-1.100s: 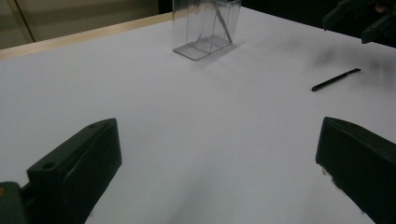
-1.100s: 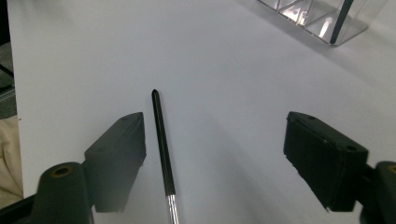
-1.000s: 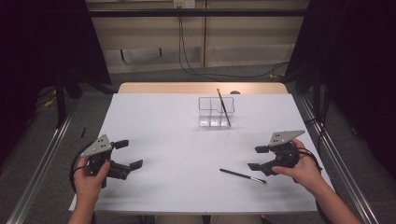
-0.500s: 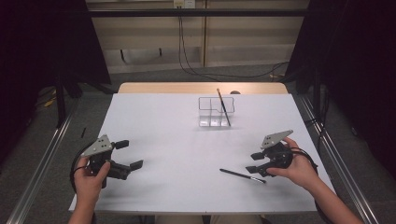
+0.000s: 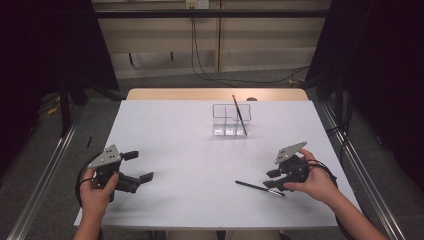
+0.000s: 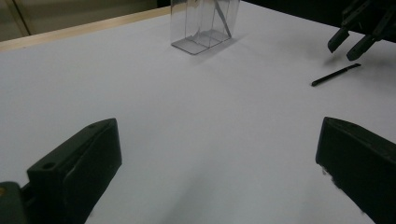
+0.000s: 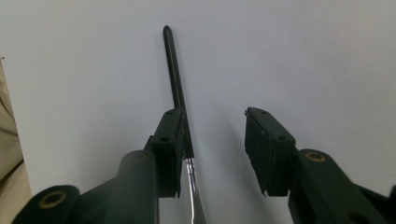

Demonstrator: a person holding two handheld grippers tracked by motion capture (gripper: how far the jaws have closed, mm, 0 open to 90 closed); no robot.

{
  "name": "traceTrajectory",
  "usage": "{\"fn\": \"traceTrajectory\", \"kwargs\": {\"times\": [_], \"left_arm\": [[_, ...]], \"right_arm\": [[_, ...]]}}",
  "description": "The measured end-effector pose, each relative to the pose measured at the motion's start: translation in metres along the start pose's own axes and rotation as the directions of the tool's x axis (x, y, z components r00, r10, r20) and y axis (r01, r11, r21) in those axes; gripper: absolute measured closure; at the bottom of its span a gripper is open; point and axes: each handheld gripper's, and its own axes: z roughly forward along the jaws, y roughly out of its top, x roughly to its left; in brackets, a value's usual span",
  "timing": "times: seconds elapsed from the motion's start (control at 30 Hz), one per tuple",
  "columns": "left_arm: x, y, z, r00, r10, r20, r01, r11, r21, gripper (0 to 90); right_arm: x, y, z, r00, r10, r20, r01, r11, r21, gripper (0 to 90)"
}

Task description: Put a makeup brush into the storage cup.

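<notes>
The right gripper (image 5: 275,179) has just been closing its fingers around the black pen (image 7: 176,88), lying on the table (image 5: 190,150) at five o'clock; not yet clamped. The left gripper (image 5: 134,167) waits, released, at eight o'clock.

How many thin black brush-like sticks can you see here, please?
2. One brush stands tilted in the clear compartment box at the table's far side. The other brush lies flat on the white table, between the right hand-held gripper's open jaws.
</notes>
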Motion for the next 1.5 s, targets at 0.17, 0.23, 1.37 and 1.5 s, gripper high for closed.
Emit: {"fn": "traceTrajectory", "kwargs": {"times": [0.17, 0.23, 1.37, 1.5], "left_arm": [[0.0, 0.0, 0.0, 1.0, -0.003, 0.001, 0.003, 1.0, -0.002, 0.3], [0.0, 0.0, 0.0, 1.0, -0.001, 0.001, 0.001, 1.0, -0.001, 0.3], [-0.001, 0.0, 0.006, 0.9999, 0.001, 0.014, -0.001, 1.0, 0.007, 0.3], [-0.001, 0.001, 0.008, 0.9999, 0.009, 0.014, -0.009, 0.9999, 0.015, 0.3]], "right_arm": [[0.002, 0.0, 0.002, 1.0, -0.008, -0.002, 0.008, 1.0, 0.027, 60.2], [0.002, -0.001, 0.002, 1.0, -0.007, -0.003, 0.007, 0.999, 0.043, 61.1], [0.01, 0.007, 0.015, 0.9929, -0.119, 0.001, 0.116, 0.968, 0.224, 81.7], [0.008, 0.008, 0.015, 0.9964, -0.085, -0.004, 0.084, 0.971, 0.222, 84.2]]}}
